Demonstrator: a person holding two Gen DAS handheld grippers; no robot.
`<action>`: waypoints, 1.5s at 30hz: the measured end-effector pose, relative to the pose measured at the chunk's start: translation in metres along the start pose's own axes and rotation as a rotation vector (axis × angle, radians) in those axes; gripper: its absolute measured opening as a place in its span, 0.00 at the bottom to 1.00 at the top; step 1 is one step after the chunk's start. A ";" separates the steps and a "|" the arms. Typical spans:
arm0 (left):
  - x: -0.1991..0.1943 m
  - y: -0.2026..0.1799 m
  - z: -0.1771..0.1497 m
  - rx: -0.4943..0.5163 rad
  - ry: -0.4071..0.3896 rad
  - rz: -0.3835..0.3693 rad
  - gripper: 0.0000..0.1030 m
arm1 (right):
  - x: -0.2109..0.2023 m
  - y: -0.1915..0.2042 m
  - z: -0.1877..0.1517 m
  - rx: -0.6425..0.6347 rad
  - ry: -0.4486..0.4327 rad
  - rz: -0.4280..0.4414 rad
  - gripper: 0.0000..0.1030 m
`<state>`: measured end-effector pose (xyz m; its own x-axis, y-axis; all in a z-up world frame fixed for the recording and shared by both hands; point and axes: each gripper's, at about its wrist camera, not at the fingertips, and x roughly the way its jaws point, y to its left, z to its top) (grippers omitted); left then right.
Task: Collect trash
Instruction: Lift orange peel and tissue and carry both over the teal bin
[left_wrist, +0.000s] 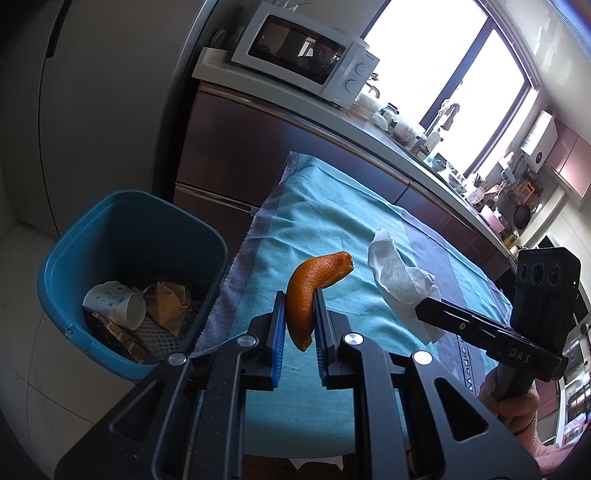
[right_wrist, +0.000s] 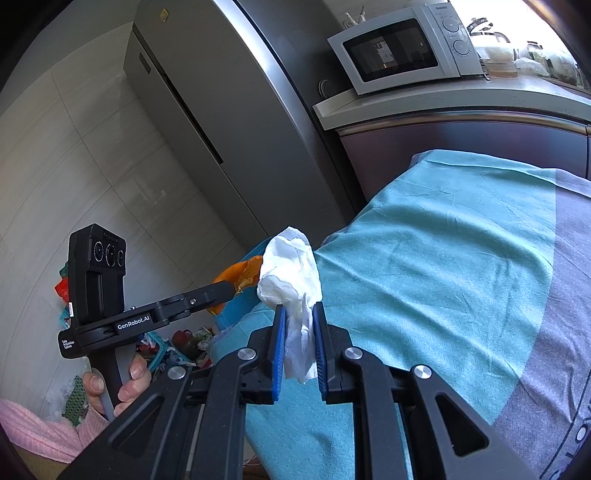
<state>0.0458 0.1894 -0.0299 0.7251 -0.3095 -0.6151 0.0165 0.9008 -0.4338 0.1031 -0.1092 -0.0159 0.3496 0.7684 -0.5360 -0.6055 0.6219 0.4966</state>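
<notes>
My left gripper (left_wrist: 299, 299) is shut on a curved orange peel (left_wrist: 314, 284) and holds it above the teal cloth on the table (left_wrist: 332, 206), right of the blue trash bin (left_wrist: 122, 221). The bin holds a white paper cup (left_wrist: 116, 304) and brown paper (left_wrist: 168, 301). My right gripper (right_wrist: 298, 312) is shut on a crumpled white tissue (right_wrist: 291, 273) above the table's left edge. In the left wrist view the right gripper (left_wrist: 428, 308) holds the tissue (left_wrist: 397, 273) to the right of the peel. In the right wrist view the left gripper (right_wrist: 225, 288) and peel (right_wrist: 240, 275) show at left.
A grey fridge (right_wrist: 221, 122) stands behind the bin. A white microwave (left_wrist: 306, 55) sits on the counter (left_wrist: 406, 144) beyond the table, with jars and kitchenware along it under a bright window. Bags and clutter lie on the floor (right_wrist: 177, 343) at left.
</notes>
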 end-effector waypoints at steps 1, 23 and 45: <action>0.000 0.001 0.000 0.000 -0.001 0.003 0.14 | 0.001 0.000 0.000 -0.001 0.001 0.001 0.13; -0.010 0.016 0.004 -0.029 -0.022 0.040 0.14 | 0.020 0.019 0.004 -0.031 0.028 0.024 0.13; -0.011 0.037 0.007 -0.063 -0.035 0.083 0.14 | 0.042 0.034 0.010 -0.064 0.064 0.049 0.13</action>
<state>0.0430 0.2279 -0.0343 0.7461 -0.2229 -0.6274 -0.0872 0.9014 -0.4240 0.1047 -0.0545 -0.0145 0.2733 0.7848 -0.5562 -0.6660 0.5716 0.4793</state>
